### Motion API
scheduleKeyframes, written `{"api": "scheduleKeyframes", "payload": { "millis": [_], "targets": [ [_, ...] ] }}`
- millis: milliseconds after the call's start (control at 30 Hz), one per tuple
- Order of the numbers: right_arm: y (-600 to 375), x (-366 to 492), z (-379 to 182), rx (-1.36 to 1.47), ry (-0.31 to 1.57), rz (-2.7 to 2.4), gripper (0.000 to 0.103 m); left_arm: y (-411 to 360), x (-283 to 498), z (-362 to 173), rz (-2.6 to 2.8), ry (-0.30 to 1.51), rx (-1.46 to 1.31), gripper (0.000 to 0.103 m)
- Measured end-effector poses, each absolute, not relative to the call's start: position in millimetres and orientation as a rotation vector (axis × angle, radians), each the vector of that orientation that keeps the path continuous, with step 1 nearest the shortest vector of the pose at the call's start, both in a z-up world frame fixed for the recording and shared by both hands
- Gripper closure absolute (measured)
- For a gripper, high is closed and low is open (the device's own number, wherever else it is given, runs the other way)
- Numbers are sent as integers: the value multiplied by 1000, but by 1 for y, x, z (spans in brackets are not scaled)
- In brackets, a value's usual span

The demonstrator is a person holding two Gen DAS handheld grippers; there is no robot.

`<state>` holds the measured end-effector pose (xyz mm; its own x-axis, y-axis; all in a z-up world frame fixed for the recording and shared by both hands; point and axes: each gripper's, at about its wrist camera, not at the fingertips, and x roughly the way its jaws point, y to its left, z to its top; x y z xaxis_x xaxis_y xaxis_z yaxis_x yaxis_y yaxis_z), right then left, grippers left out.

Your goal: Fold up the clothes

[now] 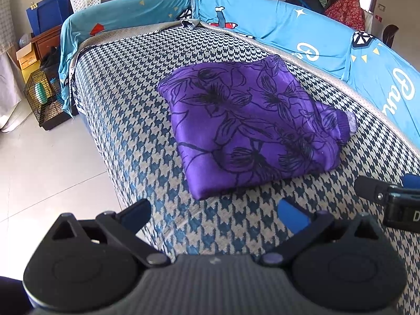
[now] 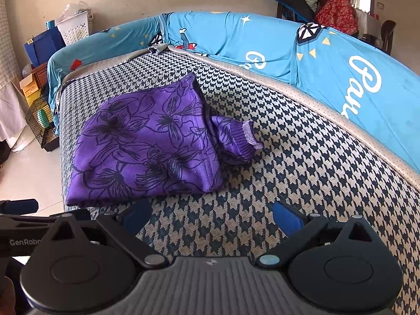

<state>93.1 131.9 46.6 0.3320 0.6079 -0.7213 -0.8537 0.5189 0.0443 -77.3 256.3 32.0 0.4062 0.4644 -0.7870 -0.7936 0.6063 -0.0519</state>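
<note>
While both grippers' fingers (image 1: 135, 211) spread wide and empty, folded purple garment (image 1: 252, 126) lies ahead, apart.

1. The right gripper (image 1: 388, 197) is cut off by the right edge of the left wrist view.
2. The white words on the blue cover (image 2: 341, 60) run off the right edge.
3. The small cage (image 1: 44, 99) on the floor is too small to see inside.
</note>
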Motion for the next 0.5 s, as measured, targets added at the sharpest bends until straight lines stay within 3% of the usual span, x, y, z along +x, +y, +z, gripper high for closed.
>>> {"api": "scheduleKeyframes", "payload": {
  "millis": [500],
  "targets": [
    [129,91,52,-358,751,1003,3,254,-78,29,824,846,-463,0]
  ]
}}
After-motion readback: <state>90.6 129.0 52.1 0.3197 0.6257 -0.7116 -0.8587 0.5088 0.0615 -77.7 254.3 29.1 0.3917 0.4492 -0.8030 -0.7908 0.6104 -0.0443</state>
